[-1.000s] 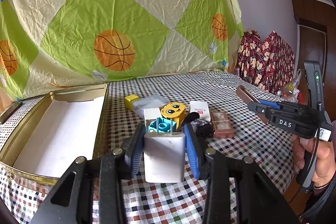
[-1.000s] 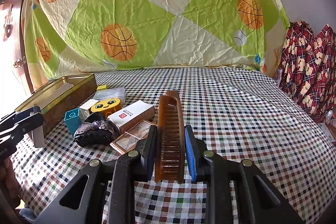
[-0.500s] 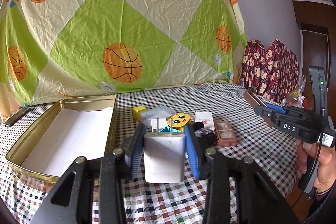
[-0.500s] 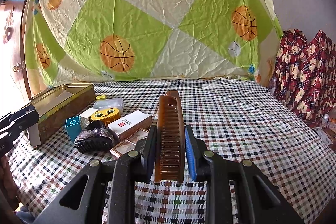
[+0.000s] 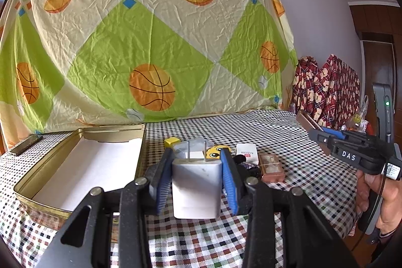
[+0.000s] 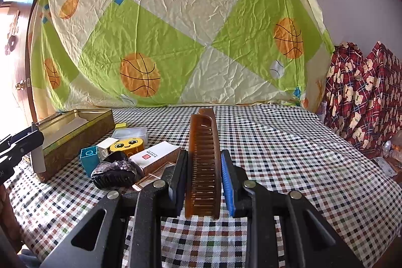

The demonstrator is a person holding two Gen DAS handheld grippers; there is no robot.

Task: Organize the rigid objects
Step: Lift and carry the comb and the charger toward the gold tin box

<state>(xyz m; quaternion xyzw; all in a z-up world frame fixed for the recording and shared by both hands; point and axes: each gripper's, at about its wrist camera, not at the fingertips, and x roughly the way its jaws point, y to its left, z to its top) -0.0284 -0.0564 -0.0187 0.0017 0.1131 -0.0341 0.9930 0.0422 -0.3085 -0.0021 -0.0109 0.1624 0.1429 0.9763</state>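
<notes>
The left tool is clamped on a white charger, whose two metal prongs point forward, and it hangs above the checkered cloth of the table, just beside the near right corner of the golden tin. The right tool is clamped on a brown comb, which stands on its edge between the blue pads and points away, well to the right of the tin. Only the left wrist view looks into the tin: it is open and its white floor is bare. That view also shows the right tool from the side, with the comb sticking out of it and a person's hand on the handle. The right wrist view shows the tin only from its outer wall, but it gives the pile beside the tin more clearly: a teal block, a yellow block with a smiling face, a clear plastic box, a white carton with a red mark, a dark hair claw and a copper-coloured flat case. In the left wrist view the charger hides most of this pile. The left tool appears at the left edge of the right wrist view, and the charger looks close to the tin's corner.
</notes>
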